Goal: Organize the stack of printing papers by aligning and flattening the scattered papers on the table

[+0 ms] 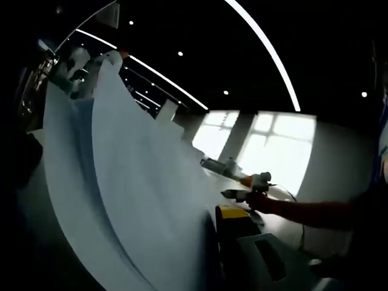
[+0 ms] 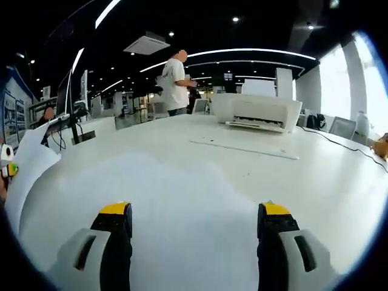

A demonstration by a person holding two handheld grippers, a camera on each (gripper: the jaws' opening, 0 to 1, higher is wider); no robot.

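A stack of white printing papers (image 1: pixel 133 182) stands lifted and curved, right up against the camera in the left gripper view. My left gripper (image 1: pixel 216 222) is shut on its lower edge. One yellow-tipped finger (image 1: pixel 233 213) shows and the sheets hide the other. Farther right, my right gripper (image 1: pixel 247 194) hovers over the white table, held by a person's arm. In the right gripper view my right gripper (image 2: pixel 195 212) stands open above the bare white table (image 2: pixel 200 182), nothing between its fingers. The raised papers (image 2: pixel 27 173) show at the far left edge.
A white printer (image 2: pixel 260 111) sits at the table's far side, with a flat sheet (image 2: pixel 242 147) lying in front of it. A person (image 2: pixel 176 79) stands beyond the table. Monitors and cables (image 2: pixel 73 103) are at the left, and a cable (image 2: pixel 339 142) runs along the right.
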